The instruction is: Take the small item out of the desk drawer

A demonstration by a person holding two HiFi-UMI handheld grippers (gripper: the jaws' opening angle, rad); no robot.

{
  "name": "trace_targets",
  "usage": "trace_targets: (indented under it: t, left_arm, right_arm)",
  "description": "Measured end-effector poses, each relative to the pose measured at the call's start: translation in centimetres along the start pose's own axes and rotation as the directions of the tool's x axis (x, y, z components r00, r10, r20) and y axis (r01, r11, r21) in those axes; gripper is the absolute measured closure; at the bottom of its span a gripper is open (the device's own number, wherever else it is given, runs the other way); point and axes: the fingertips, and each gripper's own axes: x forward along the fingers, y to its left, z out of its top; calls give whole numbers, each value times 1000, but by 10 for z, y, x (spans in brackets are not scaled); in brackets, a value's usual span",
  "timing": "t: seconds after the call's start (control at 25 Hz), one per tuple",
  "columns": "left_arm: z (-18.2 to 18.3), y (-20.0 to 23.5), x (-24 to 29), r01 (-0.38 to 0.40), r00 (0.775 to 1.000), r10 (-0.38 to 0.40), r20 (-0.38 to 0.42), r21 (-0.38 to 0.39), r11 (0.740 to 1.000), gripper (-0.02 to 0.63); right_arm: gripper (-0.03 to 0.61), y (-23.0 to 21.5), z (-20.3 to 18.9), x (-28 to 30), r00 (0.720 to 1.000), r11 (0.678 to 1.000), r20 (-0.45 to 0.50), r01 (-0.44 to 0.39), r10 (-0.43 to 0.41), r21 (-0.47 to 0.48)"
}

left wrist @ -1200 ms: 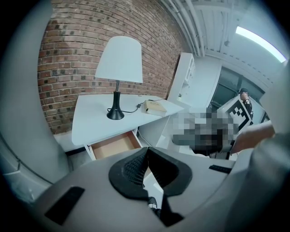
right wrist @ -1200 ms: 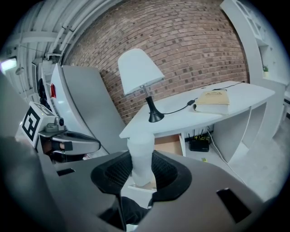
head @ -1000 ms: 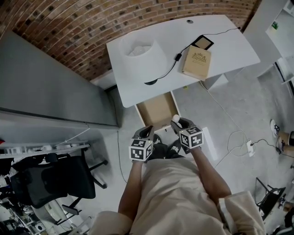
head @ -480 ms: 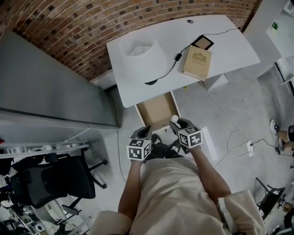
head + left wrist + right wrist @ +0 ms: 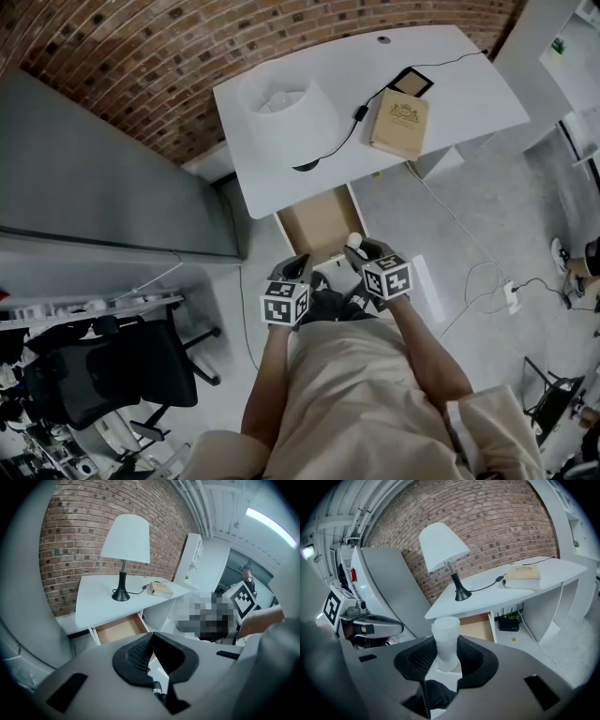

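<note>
The small item is a white cylinder point(image 5: 446, 641), standing upright between the pads of my right gripper point(image 5: 446, 657), which is shut on it. In the head view the cylinder point(image 5: 354, 240) and right gripper point(image 5: 357, 247) hang over the front edge of the open wooden drawer point(image 5: 319, 225) under the white desk point(image 5: 459, 84). My left gripper point(image 5: 298, 268) floats just left of it, in front of the drawer. Its dark pads meet with nothing between them in the left gripper view point(image 5: 152, 651). What shows of the drawer's floor point(image 5: 119, 629) is bare.
On the desk stand a white lamp point(image 5: 286, 108), a tan book point(image 5: 401, 124) and a dark framed tablet point(image 5: 412, 82). A grey cabinet point(image 5: 103, 187) stands on the left and an office chair point(image 5: 103, 366) at the lower left. Cables and a plug strip point(image 5: 511, 298) lie on the floor at right.
Both grippers hold almost the same places in front of the drawer. The right one keeps its grip on the white cylinder. Only the head view shifts slightly.
</note>
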Motion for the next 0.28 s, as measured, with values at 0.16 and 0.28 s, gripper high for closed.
trace_targets:
  t: [0.16,0.28]
  left_arm:
    - [-1,3,2,0,1000,0,-2,-6,1000,597]
    - [1,5,4,2,1000,-2,-2,-10,1000,597]
  right_arm:
    - [425,-2,0,1,1000,1000,-2,4,-4,3]
    - [425,-3,4,1,1000,1000,5,0,0,7]
